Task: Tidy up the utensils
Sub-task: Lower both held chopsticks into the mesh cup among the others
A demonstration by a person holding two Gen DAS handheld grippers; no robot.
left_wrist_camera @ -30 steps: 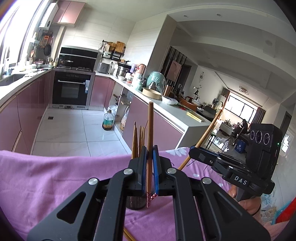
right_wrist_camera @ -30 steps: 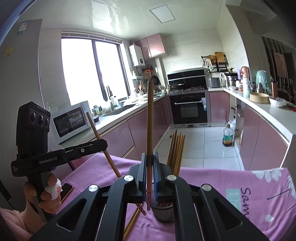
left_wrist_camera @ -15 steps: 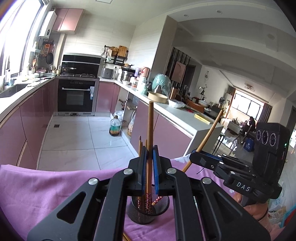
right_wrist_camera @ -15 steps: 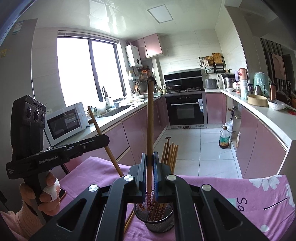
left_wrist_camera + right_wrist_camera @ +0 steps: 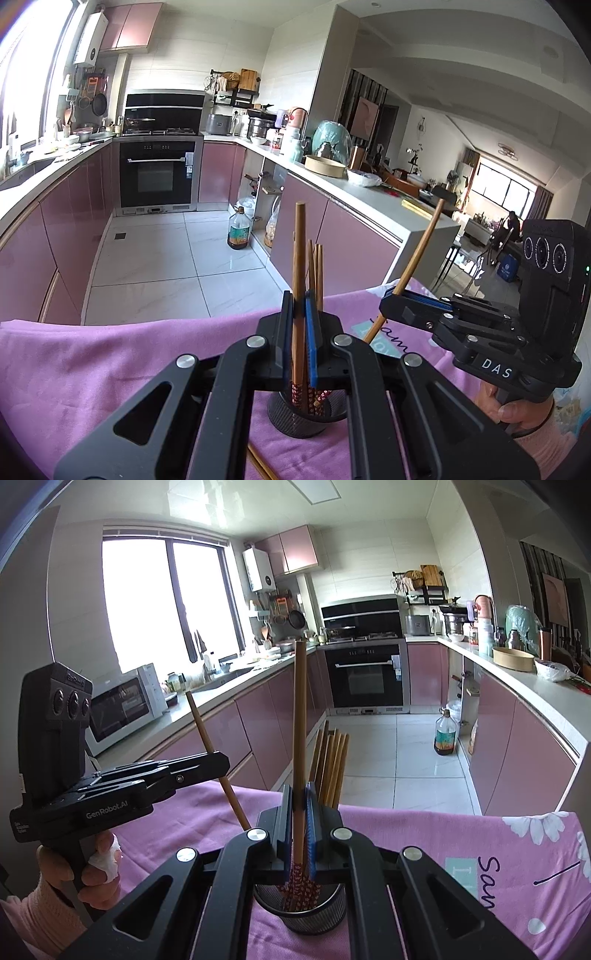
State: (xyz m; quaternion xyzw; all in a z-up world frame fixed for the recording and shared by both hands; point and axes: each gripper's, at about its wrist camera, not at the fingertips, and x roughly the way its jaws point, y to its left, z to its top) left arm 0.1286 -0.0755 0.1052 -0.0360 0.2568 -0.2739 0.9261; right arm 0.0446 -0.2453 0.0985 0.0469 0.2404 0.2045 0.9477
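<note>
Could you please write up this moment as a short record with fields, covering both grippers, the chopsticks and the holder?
left gripper: shut on a chopstick, upright, patterned end inside the holder's mouth
right gripper: shut on a second chopstick, upright, lower end in the holder
holder: dark mesh cup standing on the purple cloth
already in holder: several chopsticks, leaning together
loose on cloth: one more chopstick beside the holder
hands: left hand and right hand grip the handles
</note>
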